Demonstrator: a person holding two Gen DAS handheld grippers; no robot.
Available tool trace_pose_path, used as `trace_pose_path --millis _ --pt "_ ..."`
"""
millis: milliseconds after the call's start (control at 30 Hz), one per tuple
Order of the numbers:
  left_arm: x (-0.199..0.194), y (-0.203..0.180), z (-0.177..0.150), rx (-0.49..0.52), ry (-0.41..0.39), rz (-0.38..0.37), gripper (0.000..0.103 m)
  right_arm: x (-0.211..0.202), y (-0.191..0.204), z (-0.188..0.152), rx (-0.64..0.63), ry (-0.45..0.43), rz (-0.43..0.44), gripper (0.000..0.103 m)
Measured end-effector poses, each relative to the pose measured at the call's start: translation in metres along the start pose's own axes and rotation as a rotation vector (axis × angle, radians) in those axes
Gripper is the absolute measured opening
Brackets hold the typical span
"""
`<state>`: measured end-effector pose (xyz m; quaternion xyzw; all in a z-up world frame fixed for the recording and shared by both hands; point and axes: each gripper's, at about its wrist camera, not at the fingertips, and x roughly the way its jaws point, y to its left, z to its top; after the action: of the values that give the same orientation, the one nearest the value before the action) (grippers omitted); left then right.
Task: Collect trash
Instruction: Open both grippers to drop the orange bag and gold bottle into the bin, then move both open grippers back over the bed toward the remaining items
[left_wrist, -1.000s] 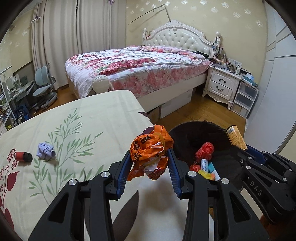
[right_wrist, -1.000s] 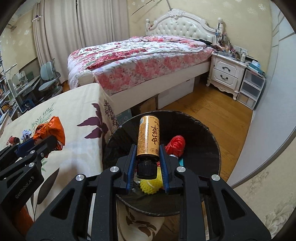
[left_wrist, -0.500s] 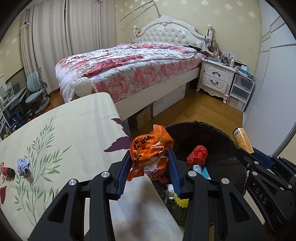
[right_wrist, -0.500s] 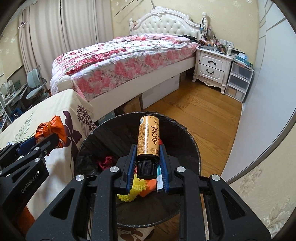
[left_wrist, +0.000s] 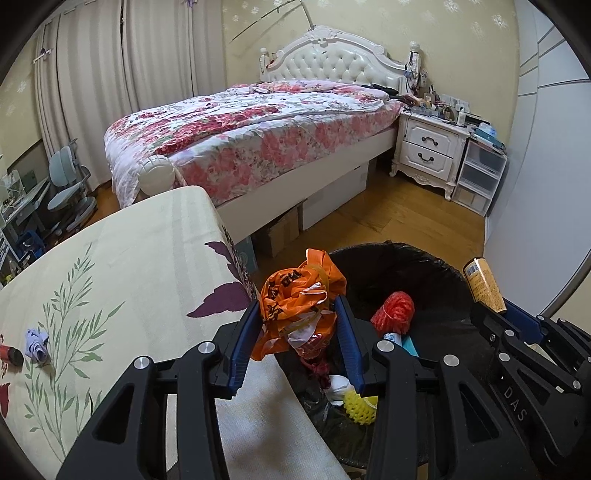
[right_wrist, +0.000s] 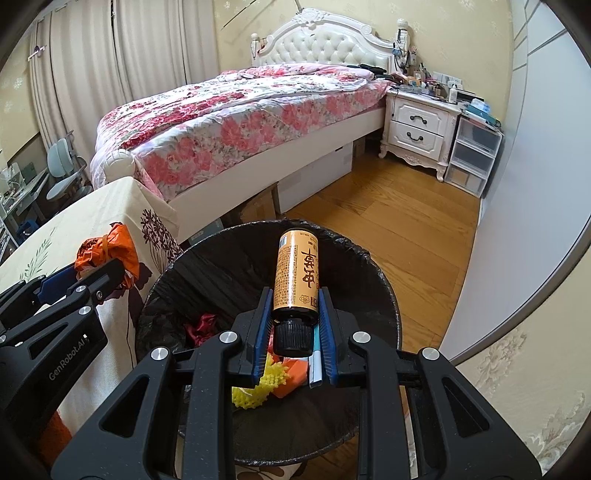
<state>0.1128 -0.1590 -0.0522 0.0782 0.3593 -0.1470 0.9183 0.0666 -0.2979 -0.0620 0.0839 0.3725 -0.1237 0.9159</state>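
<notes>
right wrist view, right gripper (right_wrist: 293, 325) jaws pinching bottle (right_wrist: 296, 275) over bin (right_wrist: 384, 295) holding red wad (right_wrist: 201, 326), yellow mesh (right_wrist: 258, 386), left gripper (left_wrist: 299, 339) jaws pinching orange bag (left_wrist: 295, 306) at bin rim

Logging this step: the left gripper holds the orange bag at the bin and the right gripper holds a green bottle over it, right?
Not quite. The right wrist view shows the bottle in the right gripper is golden yellow with a black cap, not green. The left gripper does hold the orange bag at the bin.

Floral bed (left_wrist: 258, 140), wooden floor (right_wrist: 406, 229)
</notes>
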Motion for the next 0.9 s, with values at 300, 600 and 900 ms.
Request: trace_pose_path --millis 300,600,900 --pt "-0.005 0.002 0.003 -0.002 -0.028 0.022 0.072 -0.003 -0.005 -0.002 0.016 -0.018 -0.030 0.042" --pt "-0.019 0.023 0.006 -0.044 -0.054 0.059 0.082 -0.016 -0.002 0.002 0.015 -0.053 -0.054 0.069" --pt "-0.041 0.053 0.000 -0.097 -0.083 0.097 0.084 -0.029 0.014 0.006 -0.009 -0.083 -0.041 0.079"
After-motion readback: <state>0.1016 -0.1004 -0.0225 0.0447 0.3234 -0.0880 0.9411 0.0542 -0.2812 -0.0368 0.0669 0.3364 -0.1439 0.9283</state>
